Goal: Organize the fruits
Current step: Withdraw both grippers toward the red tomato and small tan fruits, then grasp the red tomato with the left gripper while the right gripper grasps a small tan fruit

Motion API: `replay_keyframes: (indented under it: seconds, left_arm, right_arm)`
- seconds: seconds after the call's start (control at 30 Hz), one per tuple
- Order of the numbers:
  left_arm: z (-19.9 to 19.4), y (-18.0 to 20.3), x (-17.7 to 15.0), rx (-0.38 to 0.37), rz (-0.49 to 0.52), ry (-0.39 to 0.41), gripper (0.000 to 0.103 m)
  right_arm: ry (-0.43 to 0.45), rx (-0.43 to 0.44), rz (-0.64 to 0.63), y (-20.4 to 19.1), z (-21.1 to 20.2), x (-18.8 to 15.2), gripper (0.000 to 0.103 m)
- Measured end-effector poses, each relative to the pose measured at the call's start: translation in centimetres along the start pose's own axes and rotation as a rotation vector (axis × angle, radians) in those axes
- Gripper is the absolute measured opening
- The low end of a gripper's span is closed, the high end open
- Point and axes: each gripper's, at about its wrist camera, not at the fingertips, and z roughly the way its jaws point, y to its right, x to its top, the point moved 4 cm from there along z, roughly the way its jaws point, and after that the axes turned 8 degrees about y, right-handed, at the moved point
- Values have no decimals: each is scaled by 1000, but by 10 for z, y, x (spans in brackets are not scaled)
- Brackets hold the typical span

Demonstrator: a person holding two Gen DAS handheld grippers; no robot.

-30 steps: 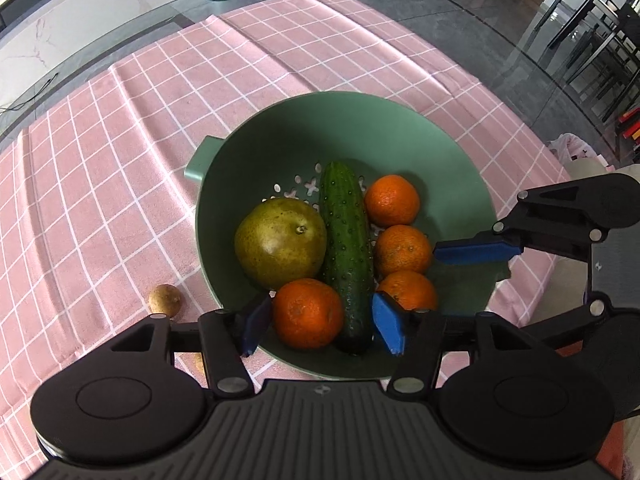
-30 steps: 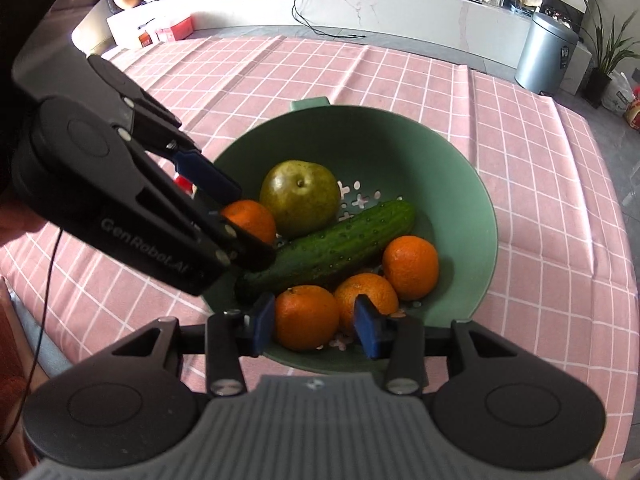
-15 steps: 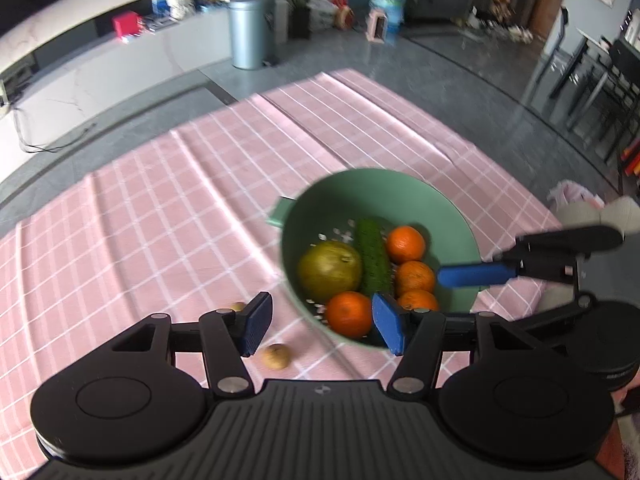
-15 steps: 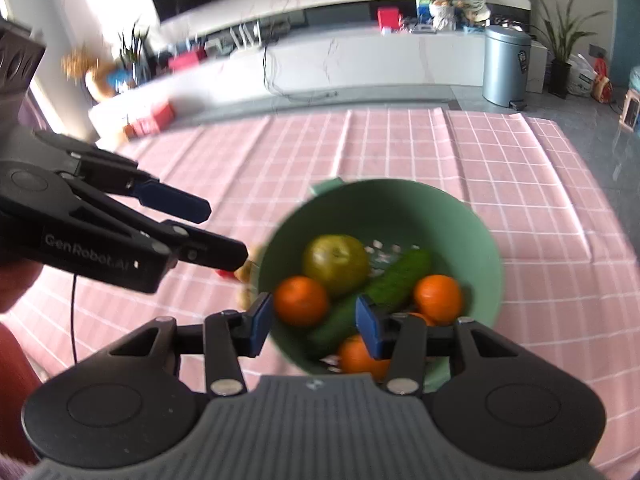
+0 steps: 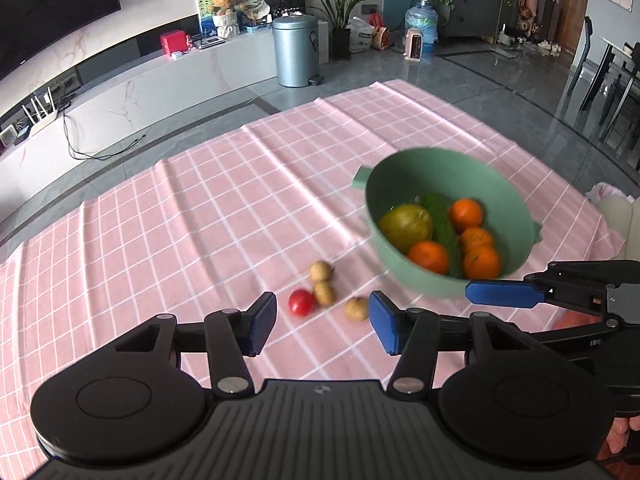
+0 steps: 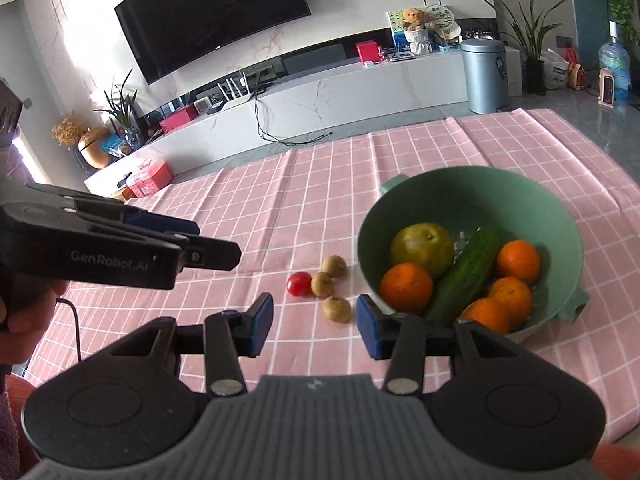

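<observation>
A green colander (image 5: 400, 172) (image 6: 532, 188) stands on the pink checked cloth. It holds a green pear (image 5: 405, 220) (image 6: 422, 244), a cucumber (image 5: 442, 226) (image 6: 466, 276) and several oranges (image 5: 430, 256) (image 6: 406, 286). A red tomato (image 5: 301, 302) (image 6: 299, 283) and three small brown fruits (image 5: 321, 271) (image 6: 335, 266) lie on the cloth left of the colander. My left gripper (image 5: 322, 322) is open and empty, above the cloth near the small fruits. My right gripper (image 6: 314, 324) is open and empty, held back from them.
The pink cloth (image 5: 200, 208) covers the table. A long white cabinet (image 6: 360, 92) and a grey bin (image 5: 296, 50) stand beyond its far edge. Dark chairs (image 5: 612, 80) stand to the right. The right gripper shows at the left wrist view's right edge (image 5: 504, 294).
Both grippers have pulled back and up from the colander. An orange that sat between the left fingers now lies in the colander. The tomato and small fruits have come into view.
</observation>
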Motion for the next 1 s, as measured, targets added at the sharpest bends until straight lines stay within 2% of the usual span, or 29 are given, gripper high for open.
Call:
replay_keyframes:
  seconds: [0.17,0.5,0.67,0.73,1.0]
  left_arm:
    - [7,-10,-16,12,-14,28,59]
    - [39,-19,-37,-20,-54,75,58]
    - [53,-26,-42,-30,-77,85,54]
    - [59,-27,-46,-41,-87,81,53]
    - [82,-33,-54,-57,-112,35,47]
  right_arm:
    - [-17,-44,12,-6,17,-18,43]
    - [33,-187,1,-1,39,-26,41]
    - [16,-200,3,1,52,-29,37]
    - [2,-199,9,1,58,-29,32]
    - [-28,-201,-4,-2,78,-31,32]
